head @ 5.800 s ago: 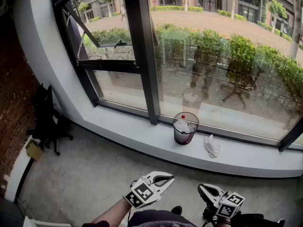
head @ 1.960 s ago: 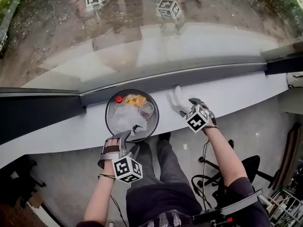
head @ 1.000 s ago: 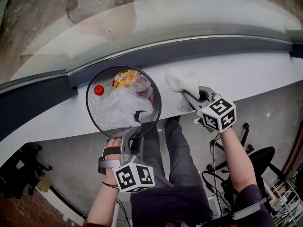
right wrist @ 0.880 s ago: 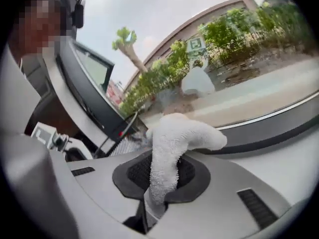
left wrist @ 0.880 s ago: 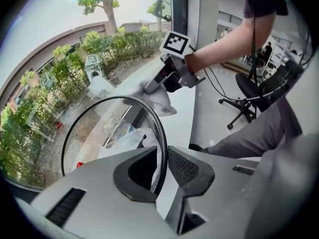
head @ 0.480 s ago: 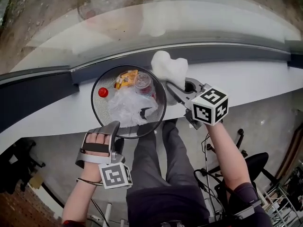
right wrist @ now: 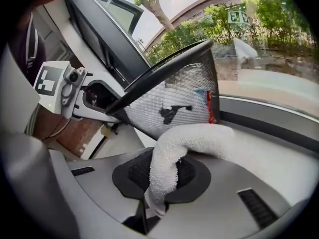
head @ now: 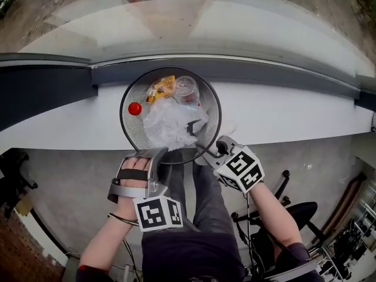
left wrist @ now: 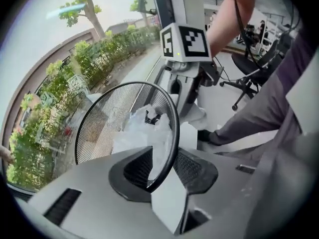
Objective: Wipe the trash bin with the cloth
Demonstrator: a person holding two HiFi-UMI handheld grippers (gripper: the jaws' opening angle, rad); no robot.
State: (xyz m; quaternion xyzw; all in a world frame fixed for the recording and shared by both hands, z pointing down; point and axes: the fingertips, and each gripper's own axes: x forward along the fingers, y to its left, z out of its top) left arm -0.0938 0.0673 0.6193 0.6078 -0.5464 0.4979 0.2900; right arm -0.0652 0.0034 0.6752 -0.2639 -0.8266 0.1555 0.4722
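The black mesh trash bin (head: 130, 128) stands on the white window ledge (head: 282, 113), holding a clear bag, a red-capped bottle and a cup. My left gripper (head: 158, 153) is at the bin's near rim. In the left gripper view the rim (left wrist: 172, 133) runs between the pads of that gripper (left wrist: 164, 166), whose jaws have just been closing onto it. My right gripper (head: 205, 148) is low at the bin's near right side, shut on the white cloth (right wrist: 194, 141). The cloth curls up from the jaws (right wrist: 162, 176) toward the mesh wall (right wrist: 184, 101).
The window glass and its dark frame (head: 47, 93) rise right behind the ledge. The person's legs (head: 202, 216) are below the ledge edge. An office chair (head: 294, 213) stands on the floor to the right.
The right gripper carried the cloth from the bin's far right rim down to its near right side. The left gripper moved in from beside the bin onto the near rim.
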